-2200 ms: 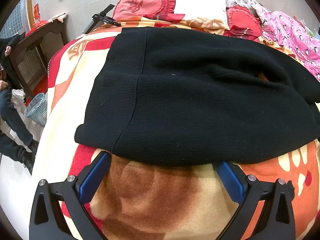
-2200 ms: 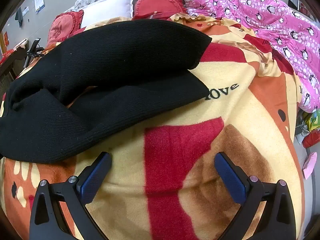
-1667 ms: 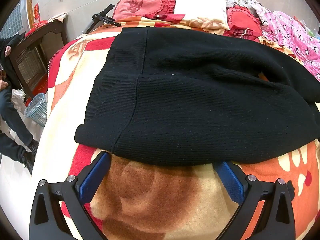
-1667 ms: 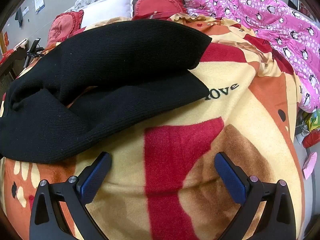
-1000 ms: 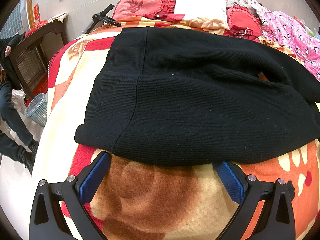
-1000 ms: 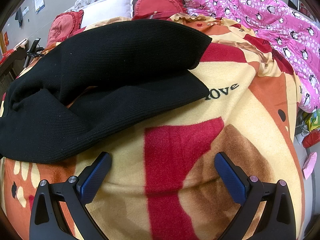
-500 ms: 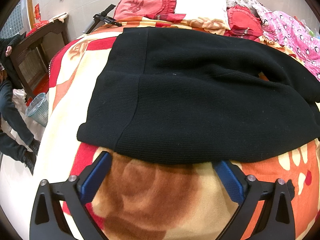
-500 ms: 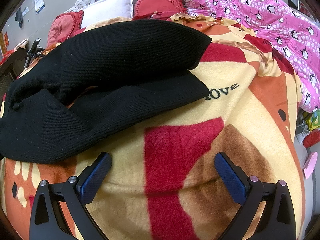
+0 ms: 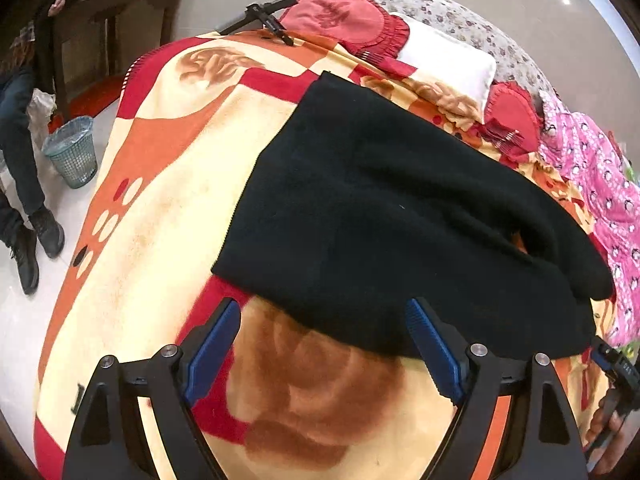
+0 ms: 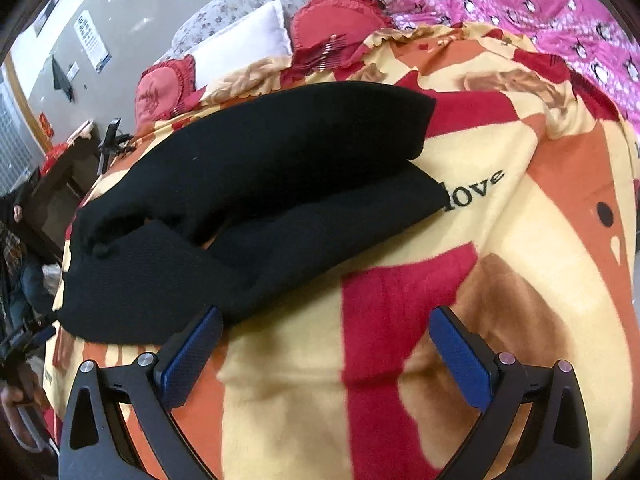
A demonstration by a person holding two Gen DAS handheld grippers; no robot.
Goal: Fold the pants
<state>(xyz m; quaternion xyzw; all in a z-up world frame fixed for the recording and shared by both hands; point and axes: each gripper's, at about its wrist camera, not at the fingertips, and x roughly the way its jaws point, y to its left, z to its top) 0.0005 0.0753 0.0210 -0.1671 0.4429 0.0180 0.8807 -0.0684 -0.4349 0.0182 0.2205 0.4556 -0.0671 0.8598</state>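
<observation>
A bedroom in a home is shown — a bed spread with a patterned blanket [image 9: 168, 184] lies ahead of the tongs. Beyond it, pillows [image 9: 444, 64] are piled, and a wastebasket [image 9: 72, 152] stands far left on the floor.

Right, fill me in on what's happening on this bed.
A person holds a gripper in each hand over black pants spread on a patterned blanket. The left gripper is open at the pants' near edge; the right gripper is open near the legs. Neither holds any cloth, so no fold has begun.
</observation>
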